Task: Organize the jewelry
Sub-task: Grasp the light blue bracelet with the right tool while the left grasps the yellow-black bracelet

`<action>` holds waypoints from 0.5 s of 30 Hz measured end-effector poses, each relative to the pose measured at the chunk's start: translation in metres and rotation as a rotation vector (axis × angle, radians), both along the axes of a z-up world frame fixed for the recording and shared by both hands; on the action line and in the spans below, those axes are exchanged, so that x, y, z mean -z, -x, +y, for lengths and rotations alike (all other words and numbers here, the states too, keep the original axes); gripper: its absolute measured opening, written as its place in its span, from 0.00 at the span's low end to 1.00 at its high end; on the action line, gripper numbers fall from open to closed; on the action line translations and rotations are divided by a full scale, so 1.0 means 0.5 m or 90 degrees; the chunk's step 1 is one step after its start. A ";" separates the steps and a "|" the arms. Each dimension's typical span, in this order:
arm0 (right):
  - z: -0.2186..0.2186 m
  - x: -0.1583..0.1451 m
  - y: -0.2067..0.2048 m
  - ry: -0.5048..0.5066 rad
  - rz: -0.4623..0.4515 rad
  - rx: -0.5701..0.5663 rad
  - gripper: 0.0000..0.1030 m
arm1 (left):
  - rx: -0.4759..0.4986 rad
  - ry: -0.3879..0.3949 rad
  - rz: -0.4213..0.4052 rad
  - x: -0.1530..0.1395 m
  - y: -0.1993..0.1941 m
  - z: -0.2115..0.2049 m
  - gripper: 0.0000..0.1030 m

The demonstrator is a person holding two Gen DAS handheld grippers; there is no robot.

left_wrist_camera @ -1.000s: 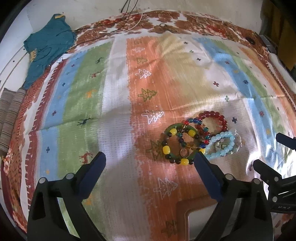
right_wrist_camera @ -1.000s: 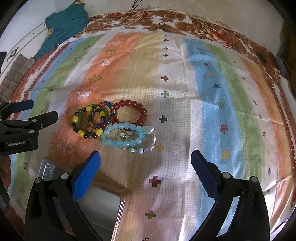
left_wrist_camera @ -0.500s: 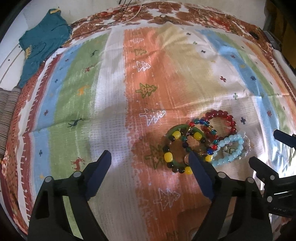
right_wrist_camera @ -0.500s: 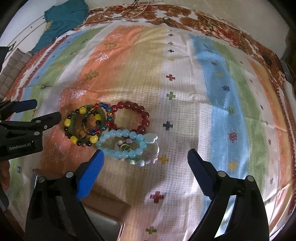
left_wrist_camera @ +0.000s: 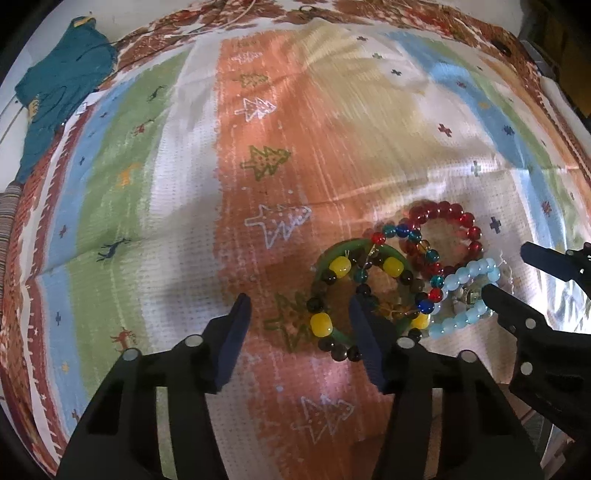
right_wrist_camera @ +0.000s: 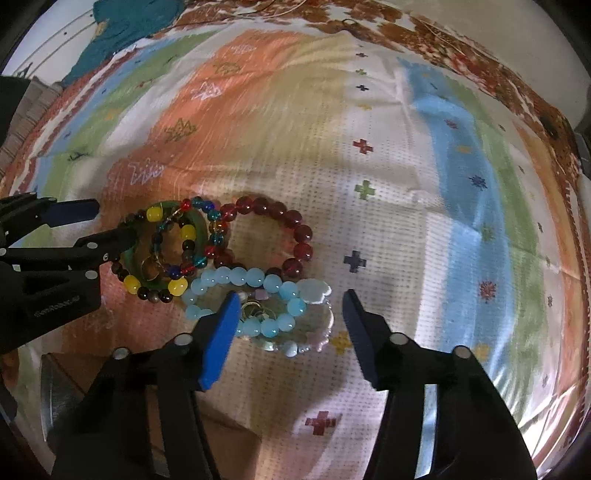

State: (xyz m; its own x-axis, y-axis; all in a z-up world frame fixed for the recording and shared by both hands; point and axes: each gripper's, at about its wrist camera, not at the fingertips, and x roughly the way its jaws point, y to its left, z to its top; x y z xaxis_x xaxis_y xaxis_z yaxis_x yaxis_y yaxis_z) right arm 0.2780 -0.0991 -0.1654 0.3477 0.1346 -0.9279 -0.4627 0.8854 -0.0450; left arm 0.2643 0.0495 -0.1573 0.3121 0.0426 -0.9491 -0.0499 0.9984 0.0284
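Observation:
A pile of bracelets lies on the striped cloth (left_wrist_camera: 258,155). A green bangle (left_wrist_camera: 334,254) with a yellow-and-dark bead bracelet (left_wrist_camera: 320,325) is at its left, a red bead bracelet (left_wrist_camera: 448,214) behind, a light blue bead bracelet (right_wrist_camera: 236,277) at the right. My left gripper (left_wrist_camera: 299,306) is open, low over the cloth, its jaws either side of the bangle's left part. My right gripper (right_wrist_camera: 291,299) is open, its jaws either side of the light blue bracelet and a white cloud charm (right_wrist_camera: 314,290). Small gold rings (right_wrist_camera: 255,308) lie inside it.
A teal garment (left_wrist_camera: 62,85) lies at the far left corner of the cloth. A wooden-framed tray or box (right_wrist_camera: 74,376) shows partly at the near edge under the grippers. Thin cables (left_wrist_camera: 221,26) run along the far edge. Striped fabric (left_wrist_camera: 7,221) lies at the left.
Both grippers have moved forward and down toward the bracelets and narrowed their opening. The left now brackets the bangle, the right brackets the light blue bracelet.

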 end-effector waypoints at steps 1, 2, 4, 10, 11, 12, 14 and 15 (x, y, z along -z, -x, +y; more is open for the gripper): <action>0.001 0.002 -0.001 0.001 0.000 -0.001 0.50 | 0.001 0.001 0.002 0.003 -0.001 -0.001 0.51; 0.003 0.004 -0.002 0.002 0.001 -0.001 0.48 | 0.002 0.001 0.003 0.005 -0.003 -0.001 0.49; 0.005 0.008 -0.005 0.004 0.002 -0.004 0.44 | 0.003 0.002 0.006 0.009 -0.004 -0.002 0.45; 0.011 0.026 -0.012 0.013 0.009 -0.012 0.38 | 0.014 -0.005 0.023 0.032 -0.011 -0.004 0.34; 0.012 0.028 -0.013 0.013 0.009 -0.013 0.36 | 0.016 -0.008 0.021 0.033 -0.012 -0.004 0.32; 0.013 0.029 -0.015 0.014 0.009 -0.014 0.35 | 0.016 -0.009 0.020 0.033 -0.014 -0.002 0.29; 0.013 0.031 -0.016 0.015 0.008 -0.014 0.29 | 0.017 -0.001 0.019 0.033 -0.016 -0.003 0.23; 0.013 0.032 -0.016 0.015 0.007 -0.015 0.28 | 0.019 0.003 0.019 0.033 -0.017 -0.003 0.19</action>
